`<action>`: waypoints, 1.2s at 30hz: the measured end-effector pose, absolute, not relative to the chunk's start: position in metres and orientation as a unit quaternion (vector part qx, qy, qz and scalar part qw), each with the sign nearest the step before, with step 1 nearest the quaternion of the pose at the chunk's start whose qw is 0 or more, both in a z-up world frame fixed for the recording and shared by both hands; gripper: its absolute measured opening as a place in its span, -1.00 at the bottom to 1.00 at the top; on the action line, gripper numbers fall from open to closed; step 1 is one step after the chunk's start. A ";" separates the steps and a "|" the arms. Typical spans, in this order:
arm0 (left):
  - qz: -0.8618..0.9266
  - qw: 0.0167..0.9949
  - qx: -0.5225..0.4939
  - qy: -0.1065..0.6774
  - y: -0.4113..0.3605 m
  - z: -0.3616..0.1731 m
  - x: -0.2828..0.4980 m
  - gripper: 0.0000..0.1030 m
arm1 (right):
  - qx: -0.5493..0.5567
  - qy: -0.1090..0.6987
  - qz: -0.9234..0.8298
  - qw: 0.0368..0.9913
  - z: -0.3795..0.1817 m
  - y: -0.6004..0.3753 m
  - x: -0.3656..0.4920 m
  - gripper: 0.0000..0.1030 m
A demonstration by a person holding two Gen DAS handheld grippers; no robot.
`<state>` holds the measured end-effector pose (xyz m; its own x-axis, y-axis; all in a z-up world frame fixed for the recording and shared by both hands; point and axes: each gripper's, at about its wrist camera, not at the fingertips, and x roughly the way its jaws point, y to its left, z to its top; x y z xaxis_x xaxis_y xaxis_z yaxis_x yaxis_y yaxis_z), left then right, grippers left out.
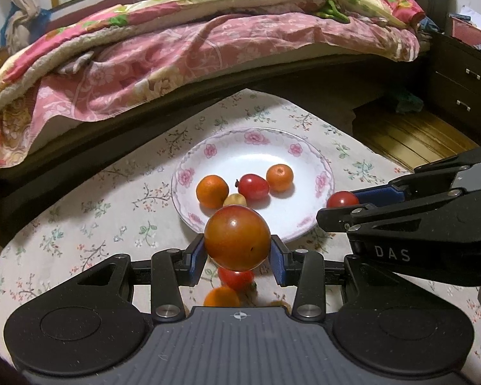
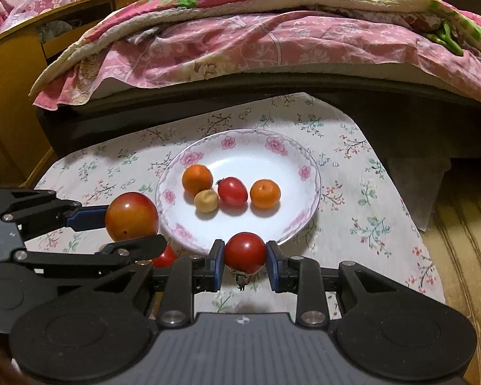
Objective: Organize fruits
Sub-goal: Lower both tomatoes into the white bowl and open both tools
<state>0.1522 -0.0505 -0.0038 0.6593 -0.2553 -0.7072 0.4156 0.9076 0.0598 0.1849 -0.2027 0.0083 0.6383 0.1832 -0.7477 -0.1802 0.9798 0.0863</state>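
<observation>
Carry step: left gripper (image 1: pixel 237 253) clamps big tomato (image 1: pixel 237 236), right gripper (image 2: pixel 245 264) clamps small tomato (image 2: pixel 245 252), both at plate (image 2: pixel 308 173) near edge. Next: move fwd over plate, release.

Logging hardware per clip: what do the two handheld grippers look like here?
Both match: matte black linkage arms with silver pivot bolts, blue pads on the fingers, and a ribbed grey body flanked by two round black discs. The right gripper shows white "DAS" lettering on its side; the left gripper has a small crosshair mark. No cables or sleeves are visible.
</observation>
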 end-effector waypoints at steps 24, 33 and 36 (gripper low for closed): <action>-0.200 0.897 0.126 0.374 -0.064 -0.029 0.224 -0.06 | 0.030 0.438 0.099 0.893 -0.026 -0.220 0.262 -0.38; -0.208 0.898 0.133 0.364 -0.068 -0.028 0.238 -0.05 | 0.057 0.438 0.093 0.892 -0.026 -0.228 0.273 -0.37; -0.211 0.898 0.129 0.364 -0.069 -0.029 0.242 -0.03 | 0.066 0.438 0.090 0.892 -0.027 -0.231 0.275 -0.37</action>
<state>0.2415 -0.0694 -0.0286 0.6468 -0.2842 -0.7078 0.4721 0.8780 0.0789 0.2749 -0.2309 -0.0267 0.5999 0.2178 -0.7699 -0.1017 0.9752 0.1966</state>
